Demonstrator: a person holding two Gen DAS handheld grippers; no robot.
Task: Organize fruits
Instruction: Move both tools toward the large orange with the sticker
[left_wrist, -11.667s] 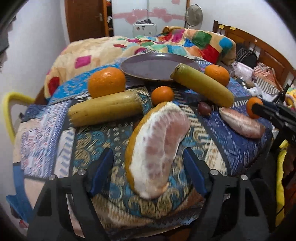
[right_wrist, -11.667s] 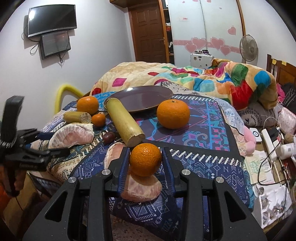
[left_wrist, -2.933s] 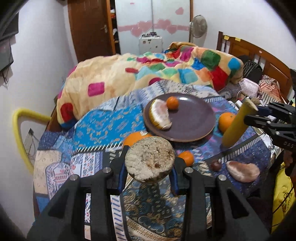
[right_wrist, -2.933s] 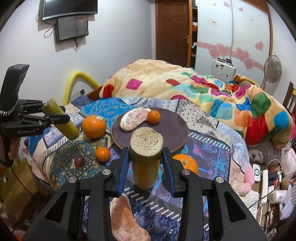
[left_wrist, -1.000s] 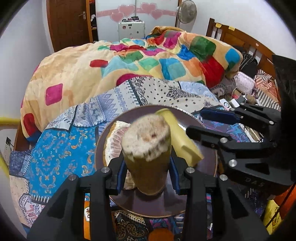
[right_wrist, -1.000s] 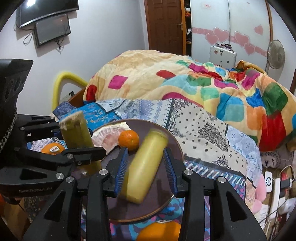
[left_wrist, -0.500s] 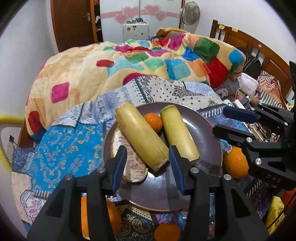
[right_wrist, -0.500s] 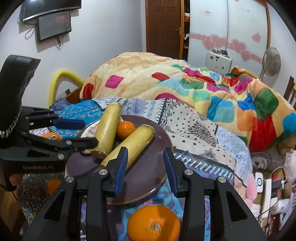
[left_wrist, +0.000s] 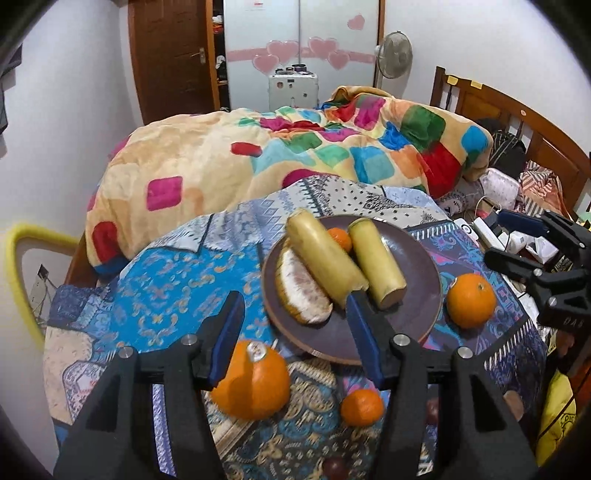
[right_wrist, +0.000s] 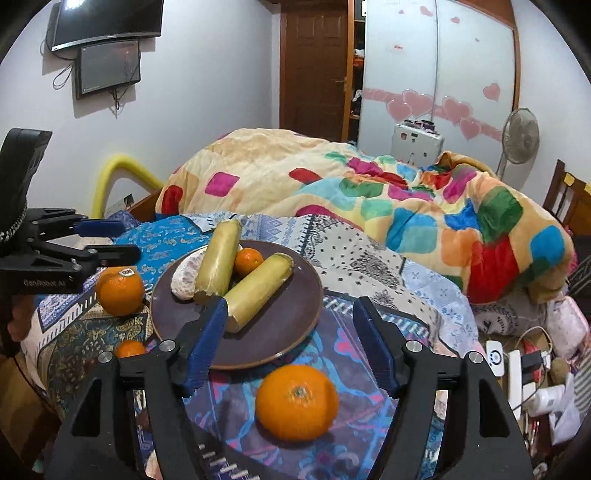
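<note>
Backing off the plate, both grippers now empty and spread wide.

The left gripper (left_wrist: 295, 332) and right gripper (right_wrist: 288, 339) have released the two sugarcane pieces (left_wrist: 325, 266), which now lie on the brown plate (left_wrist: 413, 321) touching the pomelo wedge (left_wrist: 301, 291) and small tangerine (left_wrist: 340, 238); what remains is three oranges, the nearest (right_wrist: 297, 402) below the right gripper. A dark fruit (left_wrist: 334, 467) at the cloth's edge is cut off and unclear.

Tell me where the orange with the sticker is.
The stickered orange lies on the patterned cloth off the plate's left edge, under the open left tongs.
</note>
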